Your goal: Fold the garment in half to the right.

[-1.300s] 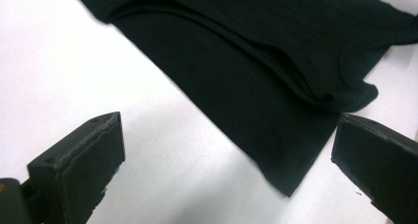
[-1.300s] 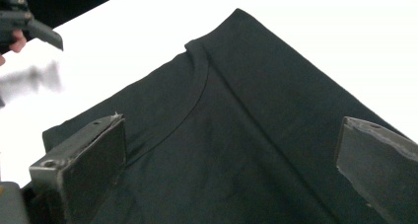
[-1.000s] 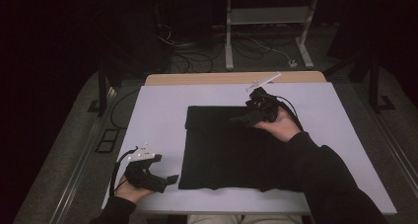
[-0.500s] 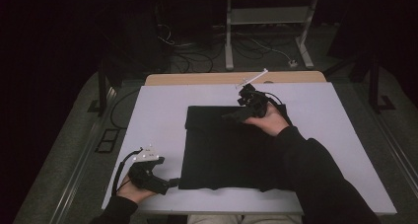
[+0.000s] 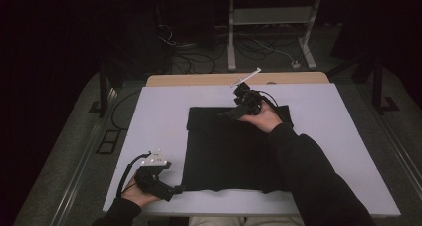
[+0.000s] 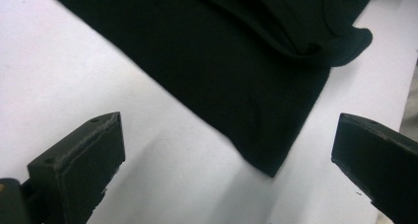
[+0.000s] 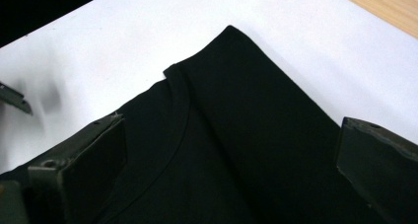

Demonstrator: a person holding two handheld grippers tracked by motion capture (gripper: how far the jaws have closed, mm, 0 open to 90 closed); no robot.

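I see the black shirt [image 5: 229, 151] lying flat in the middle of the white tabletop [image 5: 159, 116]. It looks soft, light and floppy. My left gripper [image 6: 229, 160] has its fingers wide apart by the lower corner; my right gripper [image 7: 231, 169], fingers apart too, is over the collar. I would pinch the corners.

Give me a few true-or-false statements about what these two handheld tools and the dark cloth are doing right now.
1. The black garment lies flat on the white table. True.
2. The left tool has clamped the garment's corner. False: its jaws stand wide open, short of the near corner, with white table between them.
3. The right tool is over the garment's far edge. True.
4. The right tool is shut tight on the fabric. False: its jaws are apart above the cloth.
5. The garment is bright red. False: it is black.
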